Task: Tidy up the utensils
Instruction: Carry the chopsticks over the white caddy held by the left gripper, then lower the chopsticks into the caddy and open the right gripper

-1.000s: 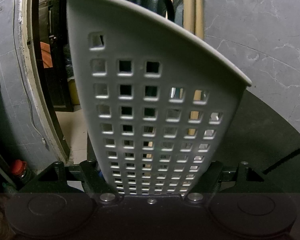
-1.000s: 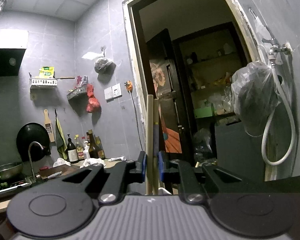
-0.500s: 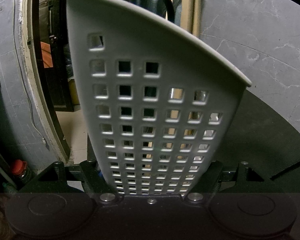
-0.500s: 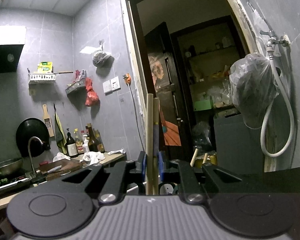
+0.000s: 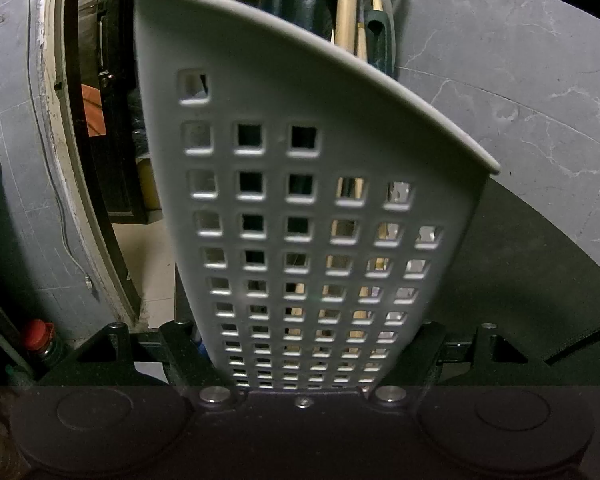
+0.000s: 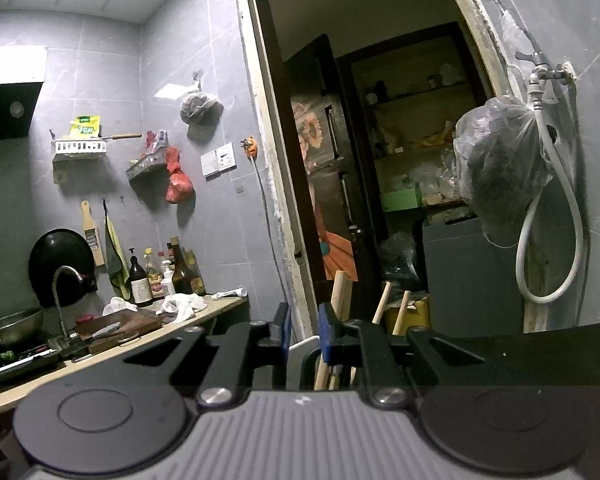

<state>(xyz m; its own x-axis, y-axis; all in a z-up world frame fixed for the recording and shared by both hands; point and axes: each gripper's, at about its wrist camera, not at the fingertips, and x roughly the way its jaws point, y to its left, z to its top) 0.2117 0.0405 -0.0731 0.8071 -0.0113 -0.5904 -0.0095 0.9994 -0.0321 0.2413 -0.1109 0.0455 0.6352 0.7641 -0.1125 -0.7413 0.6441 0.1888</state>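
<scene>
The left claw (image 5: 304,364) is clamping the perforated utensil holder (image 5: 300,184); the right claw (image 6: 303,334), just spreading, is gripping nothing. Freed chopsticks (image 6: 342,292) at lower centre may be tipping the holder.

Home kitchen: grey tiled walls, sauce bottles (image 6: 168,272) and cutting board (image 6: 120,326) on tabletop (image 6: 204,316) lower left, wok (image 6: 58,264) hanging, range hood (image 6: 8,110) upper left, pantry doorway (image 6: 372,160) centre.

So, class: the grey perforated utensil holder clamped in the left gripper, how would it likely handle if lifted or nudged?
The utensil holder looks like thin plastic full of square holes, so probably light and slightly flexible. The left gripper clamps only its base, so it may tip. Tall wooden handles sticking above its rim likely make it top-heavy.
</scene>
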